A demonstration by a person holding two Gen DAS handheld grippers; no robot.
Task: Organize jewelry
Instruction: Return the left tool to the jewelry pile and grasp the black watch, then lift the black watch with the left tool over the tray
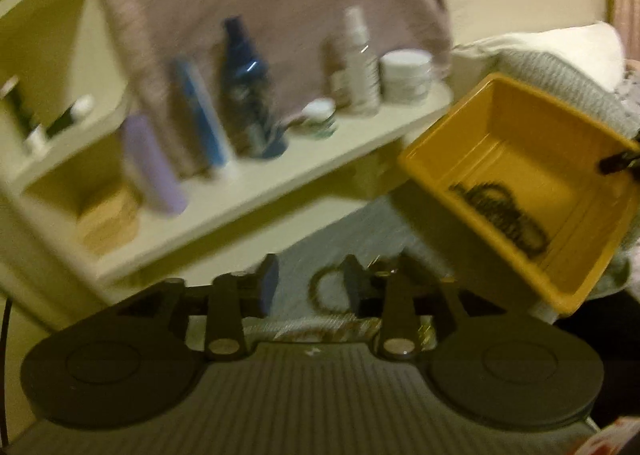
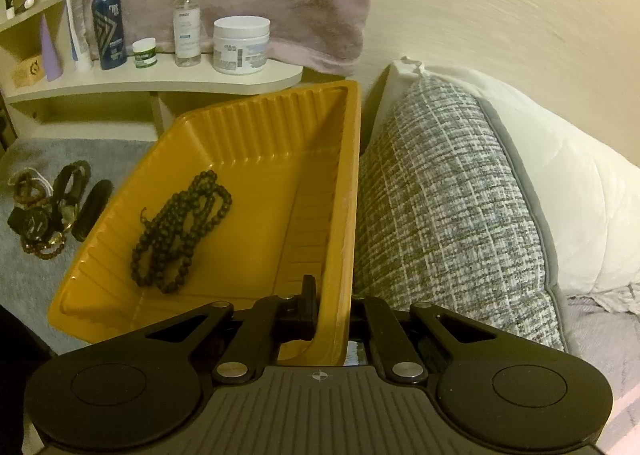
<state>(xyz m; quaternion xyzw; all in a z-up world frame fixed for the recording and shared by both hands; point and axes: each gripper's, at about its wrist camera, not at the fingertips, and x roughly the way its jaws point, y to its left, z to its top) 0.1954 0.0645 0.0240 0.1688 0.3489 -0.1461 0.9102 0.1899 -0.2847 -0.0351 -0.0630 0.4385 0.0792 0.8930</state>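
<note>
1. Across the grey bedspread [image 2: 36,279], at nine o'clock in the right wrist view, lies a heap of jewelry [image 2: 40,211]: beaded bracelets, a dark watch and a black oblong case [image 2: 93,210] just beside the tray.
2. Right gripper [image 2: 332,307] is clamped on the near wall of the yellow tray [image 2: 248,135], one finger inside and one outside the rim, at six o'clock.
3. Inside the tray, a dark beaded necklace [image 2: 180,235] lies bunched on the floor, toward eight o'clock of the tray's middle.
4. Left gripper [image 1: 310,287] is released, its fingers apart with nothing between them; a beaded loop [image 1: 324,291] shows on the bedspread beyond the gap. This view is blurred.
5. From the left wrist view the tray [image 1: 516,159] sits at three o'clock, tilted, the necklace [image 1: 500,215] in it.
6. At eleven o'clock, a cream shelf [image 2: 160,81] carries a dark blue bottle [image 2: 107,21], a clear spray bottle [image 2: 186,19] and a white jar [image 2: 241,45].
7. A tweed pillow [image 2: 452,215] touches the tray's right wall.
</note>
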